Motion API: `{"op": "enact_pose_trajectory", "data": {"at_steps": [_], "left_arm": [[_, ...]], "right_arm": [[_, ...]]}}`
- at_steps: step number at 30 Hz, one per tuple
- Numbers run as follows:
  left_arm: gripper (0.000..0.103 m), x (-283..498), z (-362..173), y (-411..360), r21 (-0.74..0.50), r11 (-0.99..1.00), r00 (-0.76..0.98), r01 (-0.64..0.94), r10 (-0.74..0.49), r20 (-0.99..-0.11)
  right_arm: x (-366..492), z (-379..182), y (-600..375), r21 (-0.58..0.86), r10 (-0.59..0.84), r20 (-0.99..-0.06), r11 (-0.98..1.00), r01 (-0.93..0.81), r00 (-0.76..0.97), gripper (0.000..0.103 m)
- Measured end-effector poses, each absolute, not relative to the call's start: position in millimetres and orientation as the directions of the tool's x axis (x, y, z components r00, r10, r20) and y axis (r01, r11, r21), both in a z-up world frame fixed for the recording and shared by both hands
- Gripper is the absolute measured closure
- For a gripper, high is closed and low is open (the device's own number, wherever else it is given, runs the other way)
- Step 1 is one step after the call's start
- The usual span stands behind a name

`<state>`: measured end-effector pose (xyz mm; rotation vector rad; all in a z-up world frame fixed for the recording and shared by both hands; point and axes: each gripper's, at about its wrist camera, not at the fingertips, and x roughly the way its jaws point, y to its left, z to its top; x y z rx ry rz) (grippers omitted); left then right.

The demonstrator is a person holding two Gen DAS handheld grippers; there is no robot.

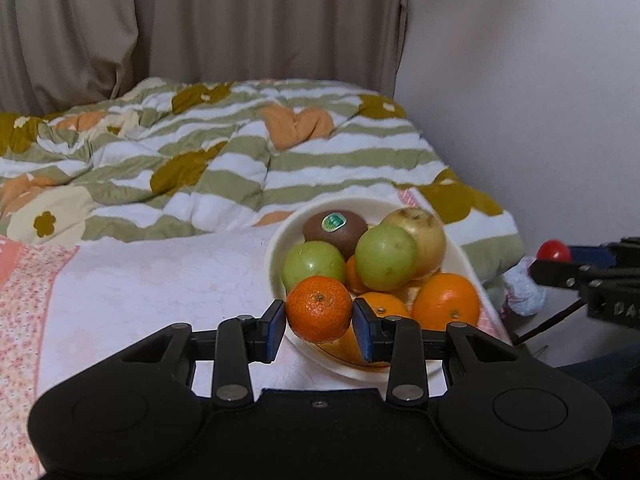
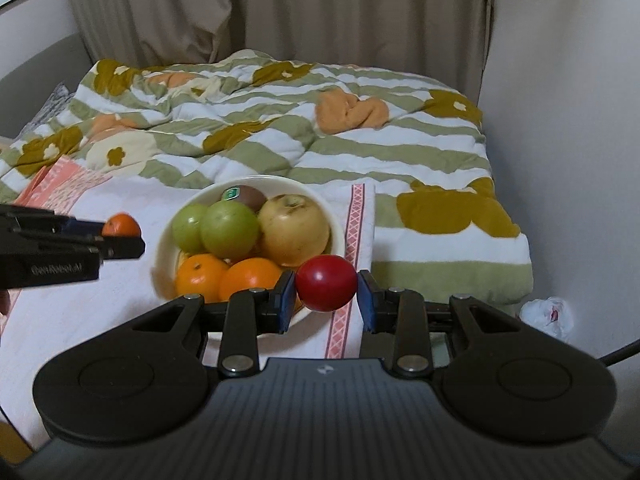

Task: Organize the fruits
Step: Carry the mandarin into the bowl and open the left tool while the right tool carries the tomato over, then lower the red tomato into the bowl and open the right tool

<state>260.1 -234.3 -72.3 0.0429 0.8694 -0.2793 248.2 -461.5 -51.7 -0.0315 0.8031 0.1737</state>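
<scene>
A cream bowl (image 1: 456, 256) (image 2: 166, 240) sits on a white cloth on the bed, holding a kiwi (image 1: 334, 228), two green apples (image 1: 386, 258), a yellow apple (image 2: 294, 230) and oranges (image 1: 446, 300). My left gripper (image 1: 319, 318) is shut on a mandarin (image 1: 319, 308) at the bowl's near left rim; in the right wrist view that mandarin (image 2: 121, 225) hangs left of the bowl. My right gripper (image 2: 326, 294) is shut on a red fruit (image 2: 326, 282) at the bowl's near right rim, and the same red fruit (image 1: 554, 251) shows at the far right in the left wrist view.
A rumpled striped quilt (image 2: 280, 132) covers the bed behind the bowl. Beige curtains (image 1: 240, 20) hang at the back, and a white wall (image 2: 568, 120) runs close on the right. A crumpled white wad (image 2: 548, 314) lies on the floor beside the bed.
</scene>
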Motion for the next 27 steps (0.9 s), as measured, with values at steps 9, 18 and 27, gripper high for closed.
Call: {"op": "enact_pose_trajectory", "data": {"at_steps": [9, 18, 27], "left_arm": [[0.063, 282, -99, -237, -0.07, 0.961, 0.549, 0.267, -0.211, -0.809], [0.01, 272, -88, -238, -0.044, 0.964, 0.591, 0.263, -0.197, -0.782], [0.008, 246, -65, -224, -0.07, 0.979, 0.614, 0.194, -0.176, -0.769]], "right_arm": [[274, -69, -459, 0.062, 0.16, -0.742, 0.983, -0.171, 0.651, 0.055], [279, -69, -459, 0.076, 0.169, -0.74, 0.983, -0.168, 0.651, 0.055], [288, -71, -459, 0.103, 0.203, -0.739, 0.976, -0.189, 0.642, 0.055]]}}
